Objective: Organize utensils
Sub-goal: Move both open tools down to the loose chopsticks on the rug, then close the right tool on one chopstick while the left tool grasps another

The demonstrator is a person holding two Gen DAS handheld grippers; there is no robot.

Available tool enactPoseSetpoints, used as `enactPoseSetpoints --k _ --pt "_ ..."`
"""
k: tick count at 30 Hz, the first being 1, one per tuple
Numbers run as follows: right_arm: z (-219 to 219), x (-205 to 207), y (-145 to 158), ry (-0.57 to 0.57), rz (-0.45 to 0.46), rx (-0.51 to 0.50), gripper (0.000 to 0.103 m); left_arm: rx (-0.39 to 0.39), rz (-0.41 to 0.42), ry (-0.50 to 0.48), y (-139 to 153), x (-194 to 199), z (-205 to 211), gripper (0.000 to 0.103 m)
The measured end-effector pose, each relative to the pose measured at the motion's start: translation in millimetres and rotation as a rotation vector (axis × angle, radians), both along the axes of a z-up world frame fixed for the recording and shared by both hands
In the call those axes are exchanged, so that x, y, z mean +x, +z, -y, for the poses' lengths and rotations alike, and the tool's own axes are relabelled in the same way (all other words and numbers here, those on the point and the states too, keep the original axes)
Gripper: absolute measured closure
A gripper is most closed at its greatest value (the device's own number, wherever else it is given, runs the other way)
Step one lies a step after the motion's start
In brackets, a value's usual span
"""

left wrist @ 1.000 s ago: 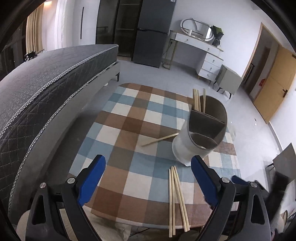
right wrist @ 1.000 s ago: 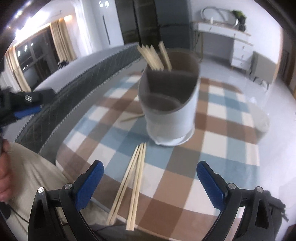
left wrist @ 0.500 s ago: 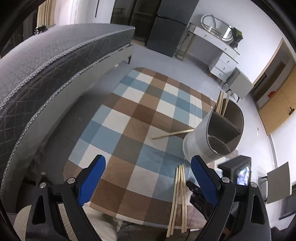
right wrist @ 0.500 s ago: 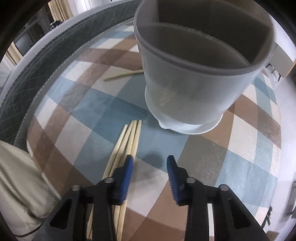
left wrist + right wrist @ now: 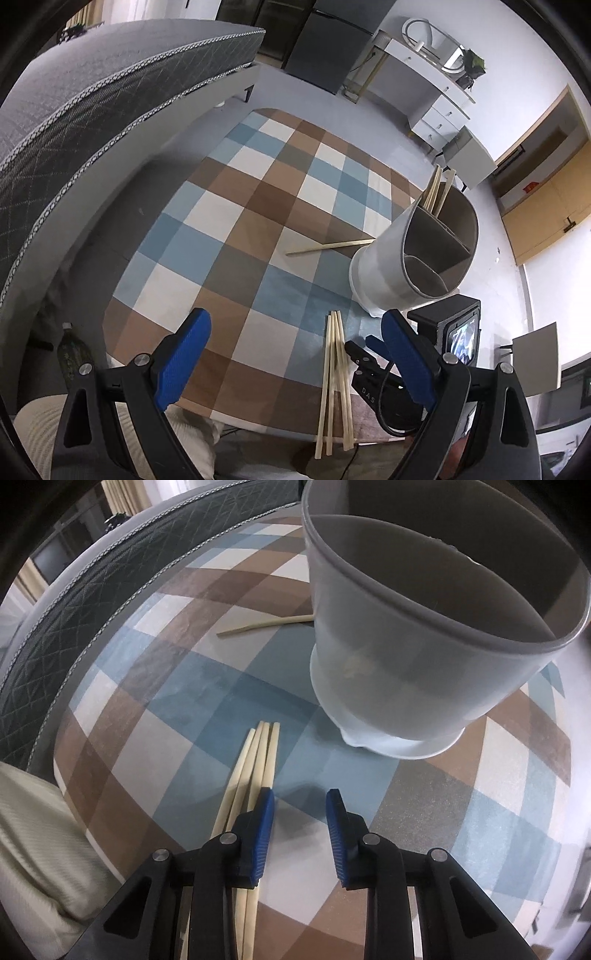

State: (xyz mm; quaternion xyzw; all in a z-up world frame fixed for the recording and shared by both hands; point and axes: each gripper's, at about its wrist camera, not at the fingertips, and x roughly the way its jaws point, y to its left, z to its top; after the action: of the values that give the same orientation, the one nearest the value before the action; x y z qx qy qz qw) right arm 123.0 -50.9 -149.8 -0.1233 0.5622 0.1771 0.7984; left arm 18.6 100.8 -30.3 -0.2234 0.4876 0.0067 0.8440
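On the checked tabletop (image 5: 236,236), the left gripper (image 5: 295,354) hangs with its jaws spread wide and nothing between them. The right gripper (image 5: 300,805) sits low over the cloth, jaws narrowed but still parted and gripping nothing; its left finger lies over the bundle of chopsticks (image 5: 258,760), which runs toward 12 o'clock in the right wrist view. The grey utensil holder (image 5: 424,627) stands at 1 o'clock there, with several chopsticks (image 5: 437,192) upright in its far compartment. A single chopstick (image 5: 328,246) lies just beside the holder at 9 o'clock.
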Motion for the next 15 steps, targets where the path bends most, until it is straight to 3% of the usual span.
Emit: enactPoseSetpoints --k 11,15 --pt "-8 2 -2 0.002 -0.029 -0.002 0.075 -0.048 -0.022 0.029 -2 0 -8 0.012" --pt "-19 6 -4 0.025 -0.025 -0.07 0.075 -0.071 -0.046 0.108 -6 0 -26 0.012"
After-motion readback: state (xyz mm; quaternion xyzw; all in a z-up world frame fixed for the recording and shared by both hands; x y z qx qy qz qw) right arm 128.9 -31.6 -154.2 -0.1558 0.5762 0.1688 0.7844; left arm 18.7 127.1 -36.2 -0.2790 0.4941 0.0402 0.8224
